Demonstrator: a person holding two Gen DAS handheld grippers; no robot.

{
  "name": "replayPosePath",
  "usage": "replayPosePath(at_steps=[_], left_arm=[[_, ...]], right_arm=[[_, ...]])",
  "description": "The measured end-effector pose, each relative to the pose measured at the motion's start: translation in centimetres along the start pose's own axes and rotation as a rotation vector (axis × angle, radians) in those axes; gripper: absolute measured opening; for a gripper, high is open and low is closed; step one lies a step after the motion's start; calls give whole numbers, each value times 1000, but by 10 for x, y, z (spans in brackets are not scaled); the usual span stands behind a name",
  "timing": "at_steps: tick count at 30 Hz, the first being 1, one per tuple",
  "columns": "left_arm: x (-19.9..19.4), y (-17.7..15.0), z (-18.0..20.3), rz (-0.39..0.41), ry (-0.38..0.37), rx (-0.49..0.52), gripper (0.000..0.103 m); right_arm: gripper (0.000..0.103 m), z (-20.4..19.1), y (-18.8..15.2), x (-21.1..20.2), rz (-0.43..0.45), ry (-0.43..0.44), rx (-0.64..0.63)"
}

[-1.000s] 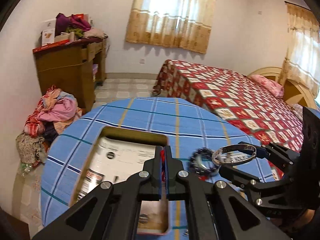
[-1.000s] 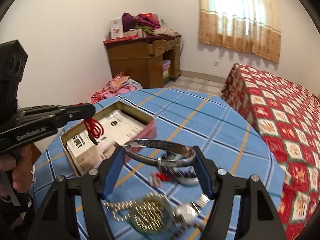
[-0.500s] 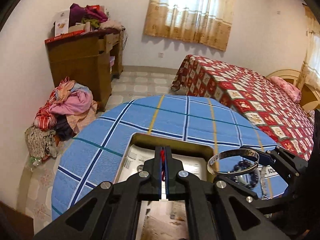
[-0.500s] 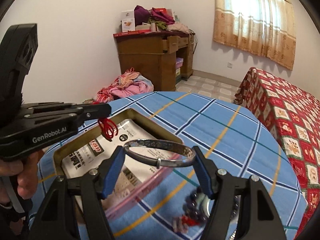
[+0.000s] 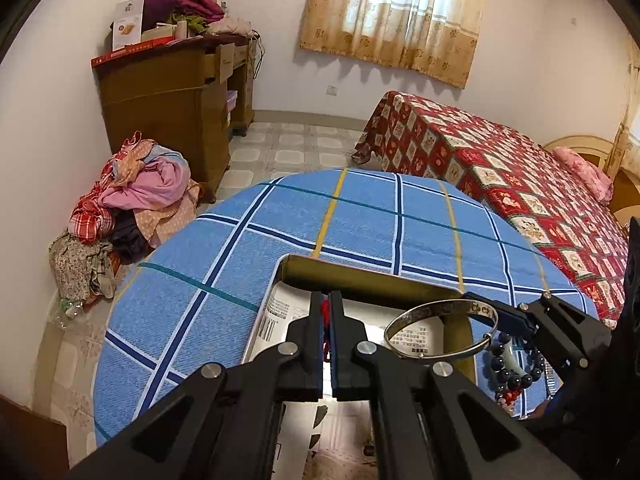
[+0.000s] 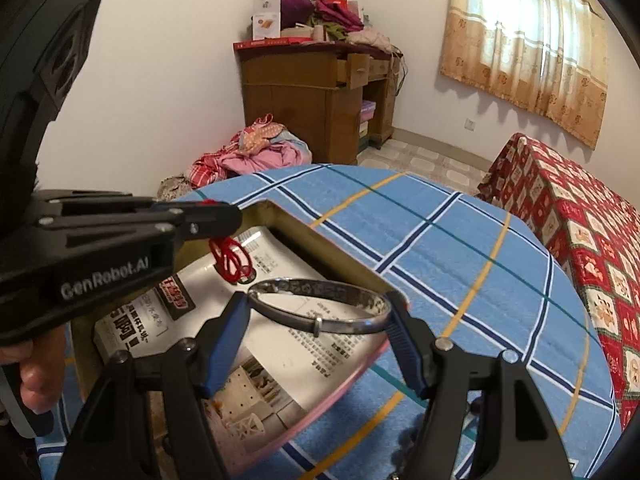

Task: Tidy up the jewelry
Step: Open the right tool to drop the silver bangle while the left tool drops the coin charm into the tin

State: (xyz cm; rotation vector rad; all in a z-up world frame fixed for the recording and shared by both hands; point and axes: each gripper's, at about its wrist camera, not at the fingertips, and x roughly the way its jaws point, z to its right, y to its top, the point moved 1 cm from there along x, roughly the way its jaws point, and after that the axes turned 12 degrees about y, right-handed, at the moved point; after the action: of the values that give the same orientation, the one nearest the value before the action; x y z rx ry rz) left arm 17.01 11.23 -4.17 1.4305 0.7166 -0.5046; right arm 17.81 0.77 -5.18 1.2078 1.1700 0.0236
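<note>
My right gripper (image 6: pixel 320 316) is shut on a silver bangle (image 6: pixel 352 326), held flat above the open tin box (image 6: pixel 320 240) lined with printed paper. The bangle (image 5: pixel 440 354) and right gripper (image 5: pixel 486 322) also show in the left wrist view, over the box's right rim (image 5: pixel 400 282). My left gripper (image 5: pixel 326 302) is shut on a red knotted cord (image 5: pixel 326 312), which hangs over the box's far-left part; the cord (image 6: pixel 230 260) dangles from the left gripper (image 6: pixel 224 220) in the right wrist view. A dark bead bracelet (image 5: pixel 508 364) lies on the cloth right of the box.
The box stands on a round table with a blue checked cloth (image 5: pixel 360 216). Behind are a wooden desk (image 5: pixel 172 108), a pile of clothes (image 5: pixel 132 196) on the floor, and a bed with a red quilt (image 5: pixel 500 172).
Both grippers have moved left from over the loose jewelry to over the tin box. The bangle and the red cord stay held and hang lower over the box.
</note>
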Motion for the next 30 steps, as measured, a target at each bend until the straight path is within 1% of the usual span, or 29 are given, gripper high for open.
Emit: replayPosePath(at_steps=[6,10,11,12,13,15,16,17,18,19,20,21,22,27,30], left_arm=[[2,-1,0,-12,9,16,1],[5,-2,-4,-24,18,12,1],[5,-2,-4,-28,16,14,2],[6,-2,-3,-33,16,17,2],[6,-2,-3,-35,24,20,2],[4,-2,-2,-37,28,26,7],[1,-3,-1,-31,27,30,16],[-2,-3,0,-22,33,34,34],[-5,-3,0,-9,49,35,46],[-7,-3,1,1,61,34,68],[-11,-3,0,24,76,32,73],[-15,-3,0,40,73,31,73],[-16,-3,-1,38,64,29,73],[-23,-4,-7,31,63,3,73],[-35,-11,-9,41,66,-14,72]], right_arm=[[71,-1,-1,7,-47,-9,-1],[71,-4,-1,8,-56,-24,-11],[72,-4,-1,8,-58,-27,-12],[76,-5,-1,7,-57,-27,-13],[77,-5,-1,6,-52,-26,-14],[83,-5,-2,2,-48,-35,-10],[84,-4,-2,0,-49,-34,-5],[84,-4,-3,-1,-49,-31,-1],[84,-3,-4,-3,-49,-33,2],[84,-3,-4,-5,-48,-35,3],[84,-3,-4,-7,-46,-37,3],[84,-2,-4,-10,-41,-38,4],[84,-2,-4,-12,-38,-40,4],[84,0,-9,-25,-31,-46,3],[84,6,-17,-43,-18,-60,10]])
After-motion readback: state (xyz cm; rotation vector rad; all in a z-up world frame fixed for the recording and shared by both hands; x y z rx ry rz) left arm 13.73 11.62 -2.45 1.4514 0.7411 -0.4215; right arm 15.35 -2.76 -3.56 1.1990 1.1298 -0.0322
